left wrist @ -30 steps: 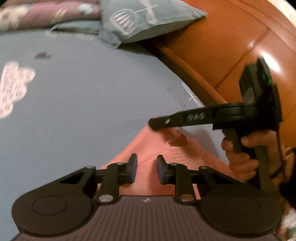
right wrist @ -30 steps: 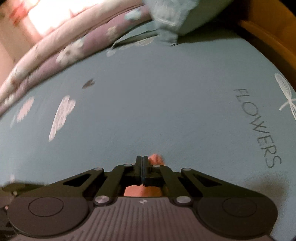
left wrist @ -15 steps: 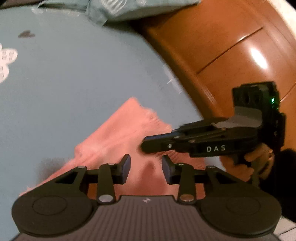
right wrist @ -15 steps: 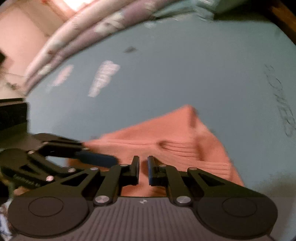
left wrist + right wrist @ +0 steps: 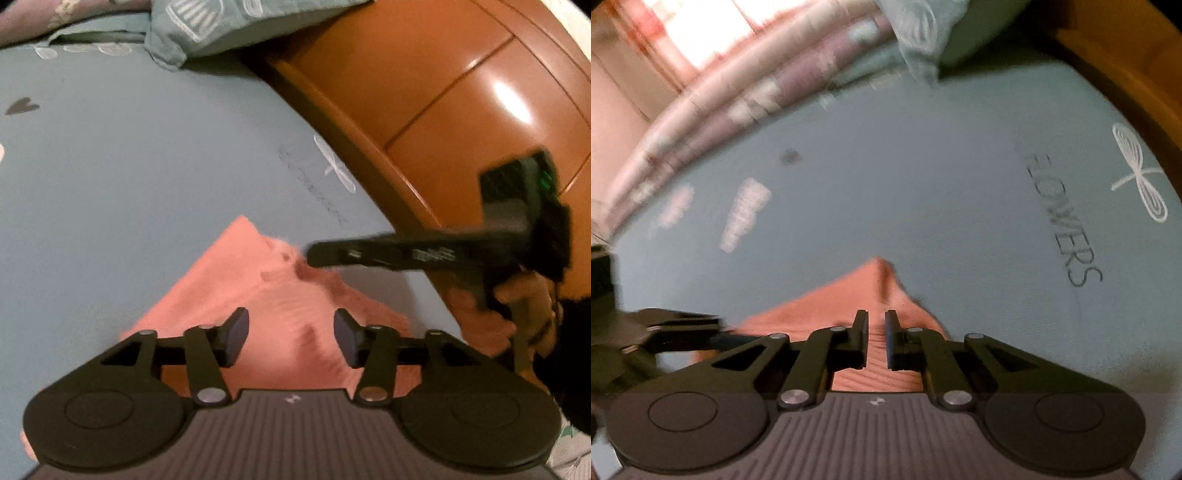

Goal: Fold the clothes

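Both grippers hover over the pink garment (image 5: 236, 295) on the bed (image 5: 129, 166); left gripper (image 5: 290, 334) jaws opening wide, right gripper (image 5: 876, 339) jaws opening narrowly, both empty.

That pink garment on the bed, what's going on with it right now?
A person is folding the pink garment on a blue-grey bedsheet, a handheld gripper in each hand. The left gripper hangs over the cloth, its jaws opening with nothing pinched between them. The right gripper has its jaws just parting, a narrow gap showing over the cloth, and it grips nothing. The garment lies flat with one corner pointing up the bed.
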`<state>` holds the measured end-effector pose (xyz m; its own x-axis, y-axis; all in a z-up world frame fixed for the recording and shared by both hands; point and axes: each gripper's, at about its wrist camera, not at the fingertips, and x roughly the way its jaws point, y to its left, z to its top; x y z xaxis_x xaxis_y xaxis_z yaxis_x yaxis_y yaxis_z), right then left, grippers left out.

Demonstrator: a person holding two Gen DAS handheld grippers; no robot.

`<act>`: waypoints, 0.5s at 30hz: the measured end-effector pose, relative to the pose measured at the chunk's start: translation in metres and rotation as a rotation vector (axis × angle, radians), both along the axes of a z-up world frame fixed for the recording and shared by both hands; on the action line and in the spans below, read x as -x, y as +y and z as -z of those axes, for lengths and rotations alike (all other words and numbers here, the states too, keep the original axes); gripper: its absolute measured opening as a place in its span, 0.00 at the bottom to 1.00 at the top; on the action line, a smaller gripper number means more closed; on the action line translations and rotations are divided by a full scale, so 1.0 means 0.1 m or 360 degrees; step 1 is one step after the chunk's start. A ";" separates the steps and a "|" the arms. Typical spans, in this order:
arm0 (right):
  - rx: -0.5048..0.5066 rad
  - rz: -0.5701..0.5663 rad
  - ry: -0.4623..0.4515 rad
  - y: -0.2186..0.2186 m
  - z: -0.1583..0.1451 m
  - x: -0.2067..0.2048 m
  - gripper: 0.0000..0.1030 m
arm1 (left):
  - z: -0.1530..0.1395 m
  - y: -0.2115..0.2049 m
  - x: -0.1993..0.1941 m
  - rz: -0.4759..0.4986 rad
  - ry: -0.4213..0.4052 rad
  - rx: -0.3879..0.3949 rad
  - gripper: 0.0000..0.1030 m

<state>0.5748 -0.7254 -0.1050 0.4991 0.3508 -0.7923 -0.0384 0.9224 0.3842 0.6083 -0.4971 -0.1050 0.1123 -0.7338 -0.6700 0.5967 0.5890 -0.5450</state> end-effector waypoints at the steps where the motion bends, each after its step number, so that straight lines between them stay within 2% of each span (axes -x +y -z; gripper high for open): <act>1: 0.0010 0.0007 0.0038 0.00 0.11 -0.05 0.11 | 0.04 -0.01 0.02 -0.0002 0.0012 -0.0028 0.49; 3: -0.0020 0.0038 0.0035 -0.07 0.21 -0.08 0.07 | 0.07 0.00 0.03 -0.0035 0.0013 -0.0028 0.49; 5: 0.0022 0.0189 0.0037 -0.20 0.17 -0.05 0.02 | 0.07 0.01 0.03 -0.0070 0.0021 -0.0017 0.49; 6: 0.0049 0.0255 0.0032 -0.26 0.14 -0.02 0.10 | 0.05 0.01 0.02 -0.0078 0.0017 -0.0024 0.49; 7: 0.0077 0.0319 0.0027 -0.31 0.11 0.02 0.10 | 0.04 0.00 0.02 -0.0085 0.0010 -0.0032 0.49; 8: 0.0003 0.0349 0.0016 -0.37 0.09 0.06 0.10 | 0.02 -0.01 0.02 -0.0081 0.0000 -0.0034 0.49; 10: -0.0144 0.0325 -0.0020 -0.37 0.04 0.09 0.10 | -0.01 -0.04 0.02 -0.0068 -0.0017 -0.0035 0.49; 13: -0.0222 0.0176 -0.0012 -0.16 0.08 -0.03 0.10 | 0.00 -0.11 0.02 -0.0063 -0.0003 -0.0040 0.49; 14: -0.0186 0.0119 0.0019 -0.07 0.15 -0.10 0.11 | 0.01 -0.12 0.03 -0.0070 -0.0001 -0.0050 0.49; 15: -0.0089 0.0100 0.0049 0.00 0.24 -0.17 0.07 | 0.03 -0.14 0.03 -0.0085 -0.0005 -0.0070 0.49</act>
